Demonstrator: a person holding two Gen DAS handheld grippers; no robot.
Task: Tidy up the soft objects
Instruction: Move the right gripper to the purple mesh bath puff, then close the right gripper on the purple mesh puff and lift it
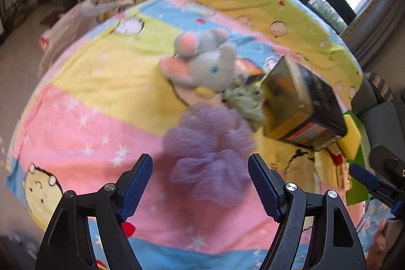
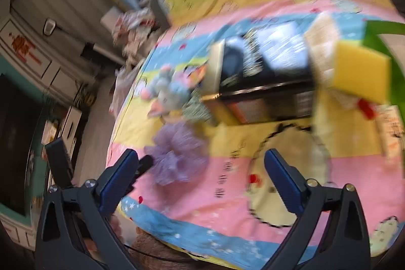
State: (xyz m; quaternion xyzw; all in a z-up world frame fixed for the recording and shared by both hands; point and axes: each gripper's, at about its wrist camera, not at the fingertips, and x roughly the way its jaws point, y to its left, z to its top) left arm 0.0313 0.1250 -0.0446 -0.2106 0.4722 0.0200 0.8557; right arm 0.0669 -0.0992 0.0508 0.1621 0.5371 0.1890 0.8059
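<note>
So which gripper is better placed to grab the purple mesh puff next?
Left. The left gripper is open with the purple puff centred just ahead of its fingers; for the right gripper, it sits off to one side.

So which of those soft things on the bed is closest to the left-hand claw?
The purple mesh puff. It lies just ahead of the open left gripper, while the green knitted piece and the grey plush toy lie farther up the blanket.

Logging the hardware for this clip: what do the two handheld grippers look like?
Both match. The left gripper and right gripper each have black linkage arms with triangular cutouts and round silver pivot bolts. Each finger carries a blue pad with fine ribbed texture. No cables, markings, hands or sleeves can be seen.
</note>
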